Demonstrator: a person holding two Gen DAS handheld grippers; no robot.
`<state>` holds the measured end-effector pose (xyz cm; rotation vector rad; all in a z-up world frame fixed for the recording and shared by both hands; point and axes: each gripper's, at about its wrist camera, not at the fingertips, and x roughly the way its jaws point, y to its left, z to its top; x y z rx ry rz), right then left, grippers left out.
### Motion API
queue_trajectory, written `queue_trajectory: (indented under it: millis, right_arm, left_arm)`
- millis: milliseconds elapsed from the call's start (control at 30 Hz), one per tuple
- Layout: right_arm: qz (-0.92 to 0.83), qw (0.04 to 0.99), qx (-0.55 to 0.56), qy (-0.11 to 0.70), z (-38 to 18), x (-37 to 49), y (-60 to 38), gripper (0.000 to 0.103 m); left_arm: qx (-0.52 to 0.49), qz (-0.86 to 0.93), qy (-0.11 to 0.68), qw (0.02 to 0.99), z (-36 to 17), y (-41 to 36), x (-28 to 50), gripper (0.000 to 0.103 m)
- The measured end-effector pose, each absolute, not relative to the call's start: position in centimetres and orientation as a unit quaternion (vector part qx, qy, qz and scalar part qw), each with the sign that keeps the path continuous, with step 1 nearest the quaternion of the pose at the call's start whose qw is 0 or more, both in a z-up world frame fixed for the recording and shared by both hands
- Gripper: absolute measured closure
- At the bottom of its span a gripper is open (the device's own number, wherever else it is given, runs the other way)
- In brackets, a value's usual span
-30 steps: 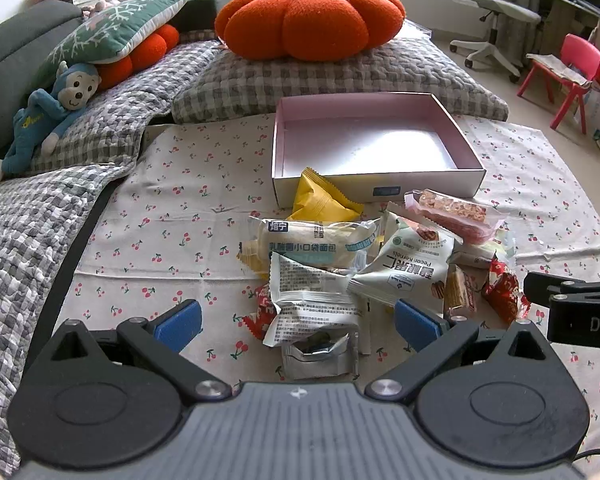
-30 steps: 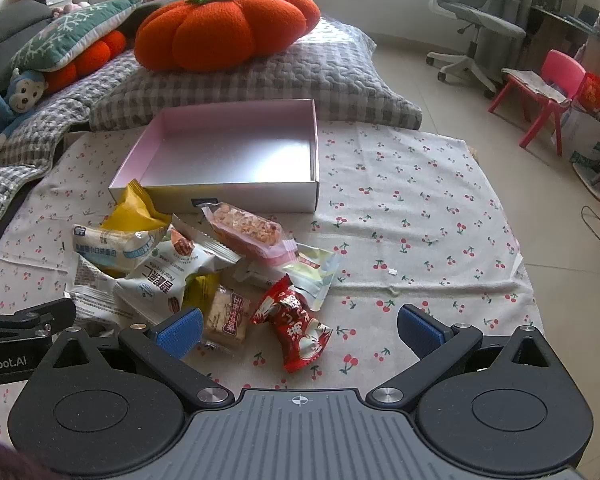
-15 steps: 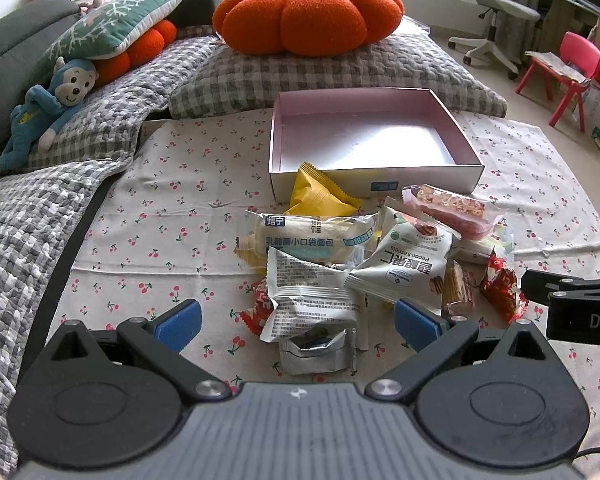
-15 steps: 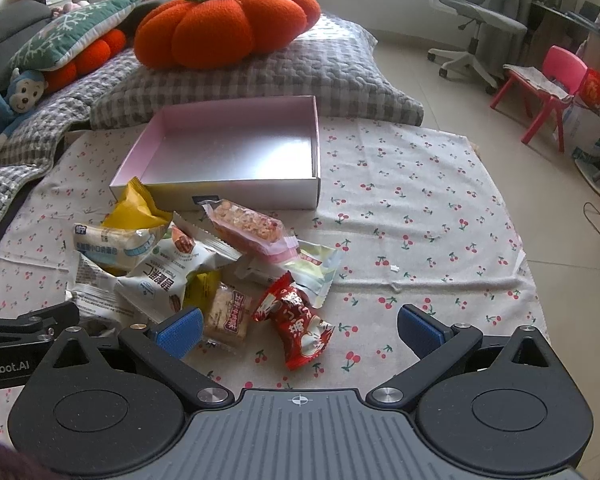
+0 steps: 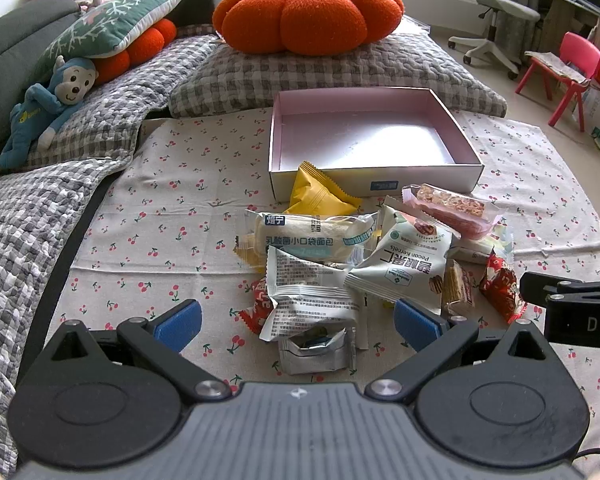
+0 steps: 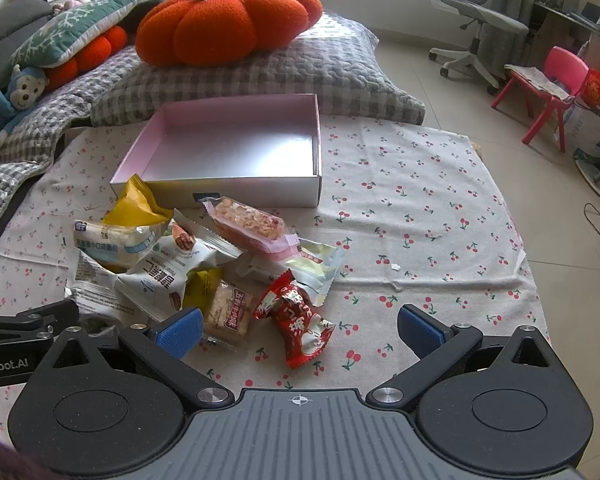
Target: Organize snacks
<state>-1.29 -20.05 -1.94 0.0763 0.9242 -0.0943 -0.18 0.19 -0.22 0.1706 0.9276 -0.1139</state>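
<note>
A pile of wrapped snacks lies on a cherry-print cloth in front of an empty pink box (image 5: 374,174) (image 6: 260,190). The pile holds a yellow packet (image 5: 318,196), a white bread packet (image 5: 308,238), a pecan packet (image 5: 404,272), a pink cereal bar (image 6: 248,222) and a red candy packet (image 6: 296,320). My left gripper (image 5: 296,320) is open and empty, just short of a white packet (image 5: 308,300) and a silver wrapper (image 5: 314,350). My right gripper (image 6: 298,330) is open and empty around the red candy packet.
A grey checked cushion (image 5: 332,76) with an orange pumpkin pillow (image 5: 308,14) lies behind the box. A blue monkey toy (image 5: 44,104) sits at left on the sofa. An office chair (image 6: 476,24) and a pink chair (image 6: 548,88) stand at right on the floor.
Both grippers have drawn slightly back and up from the pile; the view of the box and snacks has shifted a little. Both stay open and empty.
</note>
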Motion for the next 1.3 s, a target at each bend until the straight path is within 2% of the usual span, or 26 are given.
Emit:
queue_trajectory:
  millis: [1300]
  right_arm:
    - [-0.048,0.886,0.014,0.461,-2.14,-1.24,-19.9,0.0]
  left_arm:
    - [0.088,-0.056,0.464,0.88,-0.92,0.14,-0.13,0.0]
